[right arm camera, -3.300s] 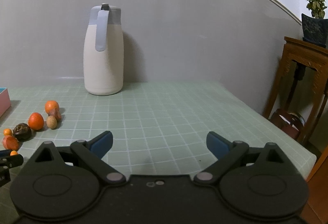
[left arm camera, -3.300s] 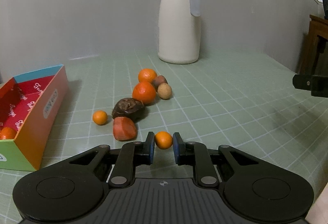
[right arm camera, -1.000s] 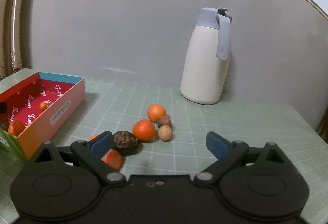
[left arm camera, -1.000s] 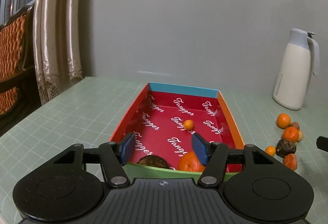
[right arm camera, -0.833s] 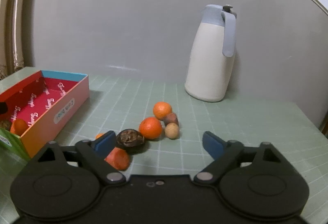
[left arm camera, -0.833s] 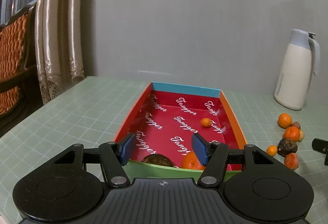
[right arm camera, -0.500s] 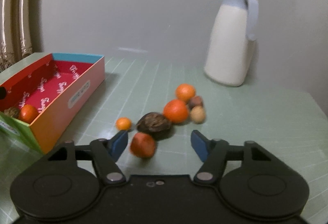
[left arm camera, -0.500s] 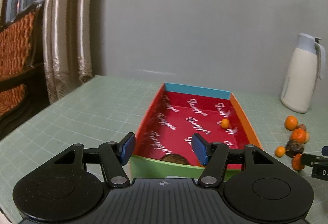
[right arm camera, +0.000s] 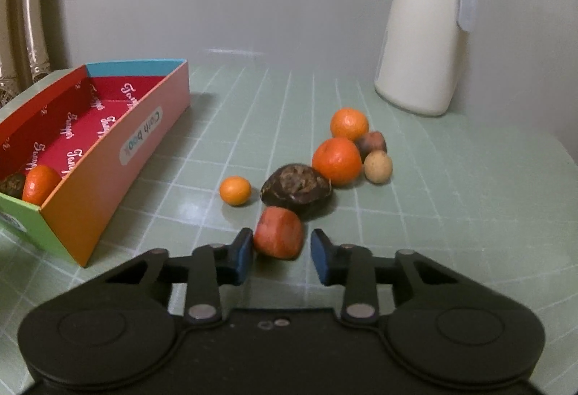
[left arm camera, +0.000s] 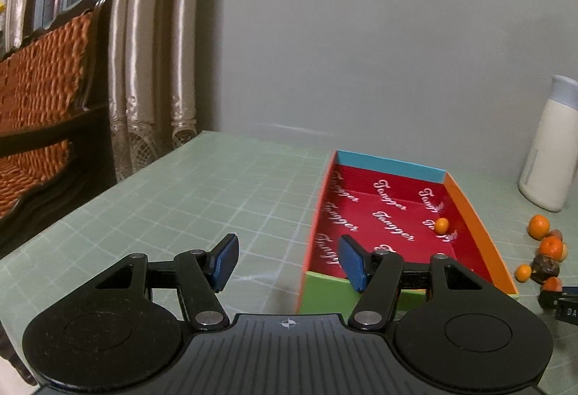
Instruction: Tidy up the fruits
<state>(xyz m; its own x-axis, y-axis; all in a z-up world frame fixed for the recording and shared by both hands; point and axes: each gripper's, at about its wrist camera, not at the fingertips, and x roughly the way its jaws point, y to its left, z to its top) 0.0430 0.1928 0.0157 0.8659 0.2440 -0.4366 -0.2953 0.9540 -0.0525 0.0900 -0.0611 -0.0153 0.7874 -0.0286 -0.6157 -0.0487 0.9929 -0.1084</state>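
A red-lined cardboard box (left arm camera: 473,214) (right arm camera: 90,171) lies on the green table. It holds a small orange fruit (left arm camera: 441,224), and in the right wrist view an orange (right arm camera: 40,183) and a dark fruit (right arm camera: 12,184). My left gripper (left arm camera: 285,263) is open and empty, just left of the box's near end. My right gripper (right arm camera: 280,254) is open, its fingers on either side of a red-orange fruit (right arm camera: 279,232) on the table, not closed on it. Behind it lie a dark wrinkled fruit (right arm camera: 296,189), a small orange fruit (right arm camera: 235,190), two oranges (right arm camera: 336,160) and two small brownish fruits (right arm camera: 378,166).
A white jug (right arm camera: 426,30) with a grey lid stands at the back right of the table. Curtains (left arm camera: 151,51) and a wicker chair (left arm camera: 39,95) stand beyond the table's left edge. The right gripper's tip (left arm camera: 558,301) shows at the left wrist view's right edge.
My left gripper let the small orange fruit go into the box and has swung left, away from it. My right gripper has moved down to the fruit pile and narrowed around the red-orange fruit.
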